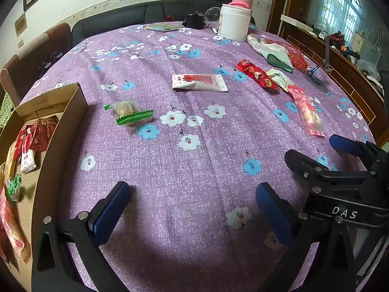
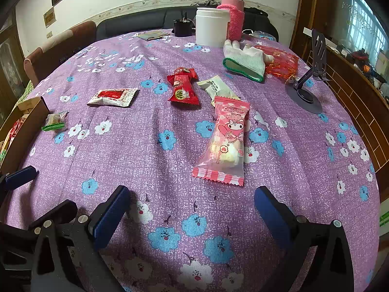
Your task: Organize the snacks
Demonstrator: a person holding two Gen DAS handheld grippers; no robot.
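Left wrist view. Left gripper [image 1: 192, 209] over the purple flowered cloth [image 1: 194, 170], jaws wide, nothing between the pads. Box [image 1: 60, 131] at 9 o'clock, open top, several red packets [image 1: 29, 141] and a green-wrapped sweet [image 1: 14, 186] inside. Green-edged packet [image 1: 130, 114] lies just beside the box wall, toward 10 o'clock. Red-and-white packet [image 1: 199, 81] at 12 o'clock, flat on the cloth. At 1–2 o'clock: red packet [image 1: 257, 74], pale packet [image 1: 279, 79] touching it, pink packet [image 1: 307, 112] nearer. Glove [image 1: 274, 52] and white tub [image 1: 234, 22] farther back. Right gripper [image 1: 323, 153] enters at 3 o'clock, fingers apart.

Right wrist view. Right gripper [image 2: 192, 209] jaws wide, empty, cloth [image 2: 170, 170] below. Pink packet [image 2: 225, 141] at 12 o'clock, nearest, lengthwise to the view, untouched. Red packet [image 2: 182, 87] and pale packet [image 2: 216, 87] beyond it; the pale one touches the pink packet's far end. Red-and-white packet [image 2: 113, 96] at 11 o'clock. Green-edged packet [image 2: 54, 121] at 10 o'clock, just beside the box [image 2: 26, 119]. Glove [image 2: 245, 60], tub [image 2: 211, 25], phone stand [image 2: 308, 85] at 1–2 o'clock. A left gripper finger [image 2: 20, 176] shows at 9 o'clock.
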